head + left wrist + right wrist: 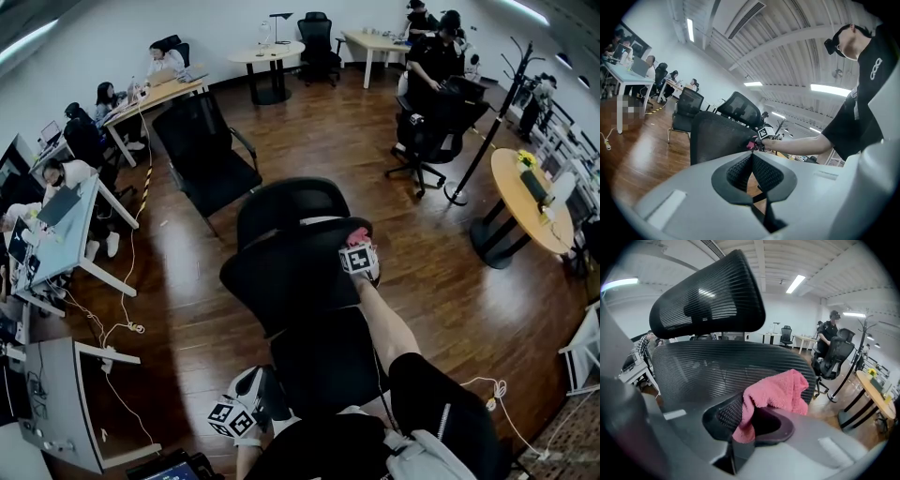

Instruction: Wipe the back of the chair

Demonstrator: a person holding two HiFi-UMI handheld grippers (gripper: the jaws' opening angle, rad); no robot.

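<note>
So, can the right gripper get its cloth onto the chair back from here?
Probably yes. The right gripper is shut on the cloth and sits right at the chair back, just below the headrest, with nothing in between. Whether the cloth touches the mesh yet is unclear.

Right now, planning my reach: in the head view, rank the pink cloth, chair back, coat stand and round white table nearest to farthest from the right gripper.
1. pink cloth, in right gripper's jaws
2. chair back, just beneath it
3. coat stand, off right
4. round white table, far back, left
</note>
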